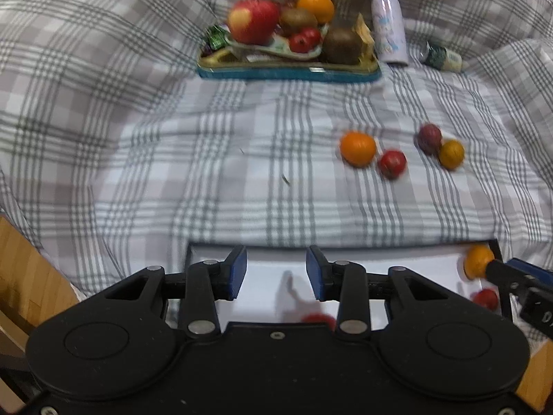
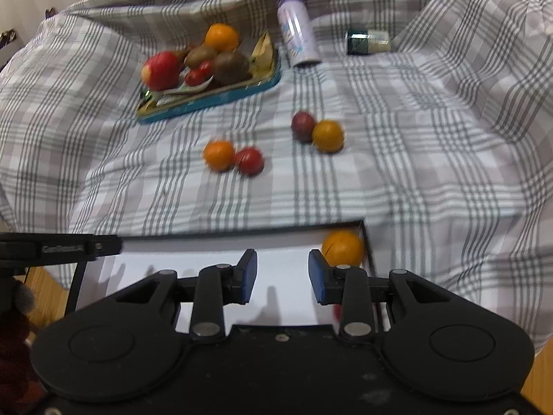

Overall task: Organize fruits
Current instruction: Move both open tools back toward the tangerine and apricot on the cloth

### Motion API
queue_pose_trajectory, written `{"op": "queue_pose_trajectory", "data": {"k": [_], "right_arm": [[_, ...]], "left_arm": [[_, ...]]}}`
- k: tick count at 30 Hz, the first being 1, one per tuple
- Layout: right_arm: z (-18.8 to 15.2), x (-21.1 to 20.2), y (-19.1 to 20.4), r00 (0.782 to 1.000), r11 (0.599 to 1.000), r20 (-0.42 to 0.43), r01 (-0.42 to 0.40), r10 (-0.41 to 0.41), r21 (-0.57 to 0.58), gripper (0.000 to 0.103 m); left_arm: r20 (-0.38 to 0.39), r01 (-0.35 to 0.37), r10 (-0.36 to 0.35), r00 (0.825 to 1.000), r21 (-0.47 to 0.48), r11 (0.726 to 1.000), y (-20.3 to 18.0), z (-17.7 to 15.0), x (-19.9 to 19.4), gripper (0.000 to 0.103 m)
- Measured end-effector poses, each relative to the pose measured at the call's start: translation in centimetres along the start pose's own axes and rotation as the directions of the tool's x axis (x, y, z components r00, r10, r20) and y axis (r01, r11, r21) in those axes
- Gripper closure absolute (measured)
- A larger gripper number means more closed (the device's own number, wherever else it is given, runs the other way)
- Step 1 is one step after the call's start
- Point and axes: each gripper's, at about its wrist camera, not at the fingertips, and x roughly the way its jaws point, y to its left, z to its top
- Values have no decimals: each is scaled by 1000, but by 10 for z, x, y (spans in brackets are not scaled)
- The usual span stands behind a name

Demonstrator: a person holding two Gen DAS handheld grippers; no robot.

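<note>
both wrist views angled down, sharing checked bedsheet (image 1: 242,159)

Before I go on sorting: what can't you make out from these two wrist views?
- Left wrist: red fruit in the white tray, half hidden by the left gripper.
- Right wrist: red fruit behind the right gripper linkage.
- Both views: bottle label too blurred to read.

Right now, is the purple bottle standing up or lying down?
Lying down. The purple bottle rests on its side on the checked blanket, next to the blue tin tray of fruit.
</note>
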Motion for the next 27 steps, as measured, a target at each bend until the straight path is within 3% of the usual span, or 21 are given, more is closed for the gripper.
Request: {"op": "queue_pose_trajectory", "data": {"k": [11,27], "right_arm": [[31,10,-22,997,999,60,41,-43,28,66],[69,72,-34,997,996,4,76,-76,39,57]], "left_arm": [[28,-17,16,999,13,1000,-4,25,9,57],[-51,49,-43,998,134,990,-53,58,65,57]]}}
